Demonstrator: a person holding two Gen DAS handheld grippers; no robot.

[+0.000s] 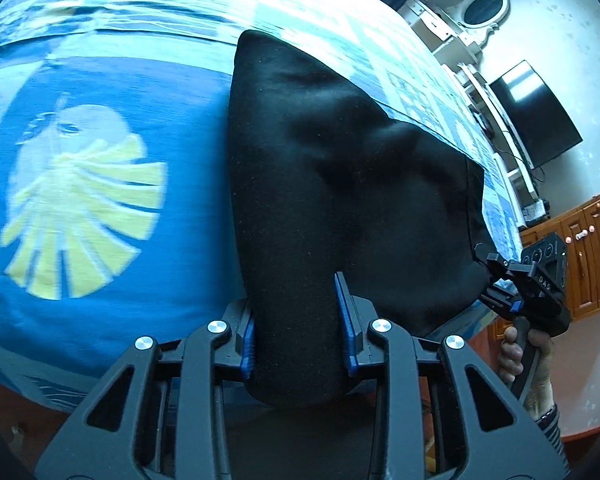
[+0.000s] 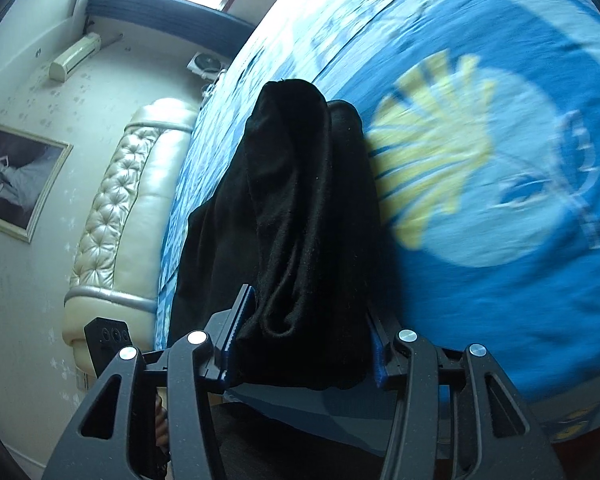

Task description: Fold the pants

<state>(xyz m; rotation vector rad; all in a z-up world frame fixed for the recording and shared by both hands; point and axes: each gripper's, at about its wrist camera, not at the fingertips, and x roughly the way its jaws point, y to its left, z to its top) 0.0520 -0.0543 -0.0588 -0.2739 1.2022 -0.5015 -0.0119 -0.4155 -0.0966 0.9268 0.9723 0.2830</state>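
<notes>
Pants: black pants, soft and bunched, held at their near end by both grippers; the rest trails away over the blue bedspread toward the far side of the bed.
Long axis: it runs away from both cameras, from the clamped near end to the far end still resting on the cover; in the right wrist view the cloth rises in thick vertical folds, more than one layer.
Left gripper: the left gripper is clenched on a rolled bundle of the fabric, blue pads pressing both sides.
Right gripper: the right gripper is likewise clamped on a wide gather of cloth; in the left wrist view its jaw tips meet the garment's right edge.
Deciding relation: the two grips sit side by side on the same near end, the right one to the right of the left, with cloth spanning between; judged from this, the coming move carries that end along the long axis toward the far end, and neither hand looks nearer to it.
Hand: a hand grips the right tool's handle.
Writing: "DAS" is legible on the right tool's body; nothing readable on the pants.
Bedspread print: a yellow shell motif, blurred.
Room: padded cream headboard, framed picture, dark screen.
</notes>
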